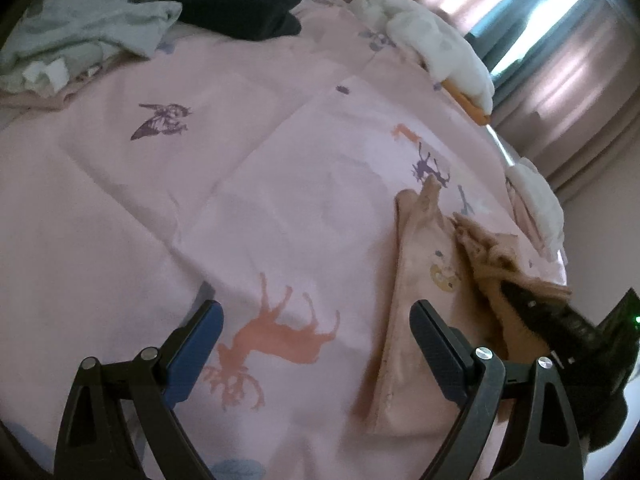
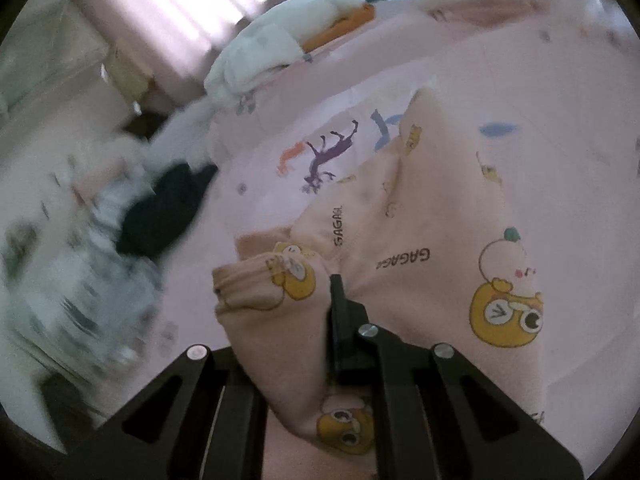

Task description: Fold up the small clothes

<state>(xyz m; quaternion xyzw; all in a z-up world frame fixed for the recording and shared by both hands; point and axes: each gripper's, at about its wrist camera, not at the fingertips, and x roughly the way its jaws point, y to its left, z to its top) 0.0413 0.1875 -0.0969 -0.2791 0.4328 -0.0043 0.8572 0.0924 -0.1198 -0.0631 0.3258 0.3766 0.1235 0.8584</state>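
Two grippers are working over a pink bedsheet (image 1: 120, 208) printed with deer and butterflies. Starting at nine o'clock in the left wrist view, a pale green garment (image 1: 80, 28) is lying crumpled toward ten o'clock, and a dark piece of clothing (image 1: 240, 0) is sitting just beside it around eleven. Moving across, the left gripper (image 1: 316, 344) is hanging at six o'clock with its blue pads spread wide, nothing between them, only the sheet's orange deer print (image 1: 280, 332) showing in the gap. Sliding on toward four o'clock, the small peach garment (image 1: 424, 280) is lying on the sheet, its near edge just by the right-hand pad, and the right gripper (image 1: 516, 296) is coming in from the four o'clock edge with its tip buried in the bunched cloth. White bedding (image 1: 440, 44) is piled up at one o'clock, with pink curtains (image 1: 560, 52) glowing behind it. Switching to the right wrist view, the left side is blurring badly around nine o'clock, with a dark garment (image 2: 160, 216) just making itself out there. At centre, the right gripper (image 2: 336, 280) is clamped nearly shut, pinching a fold of the peach garment (image 2: 440, 208), which is spreading from six o'clock up toward one o'clock with its yellow cartoon prints and "GAGA" lettering facing up.
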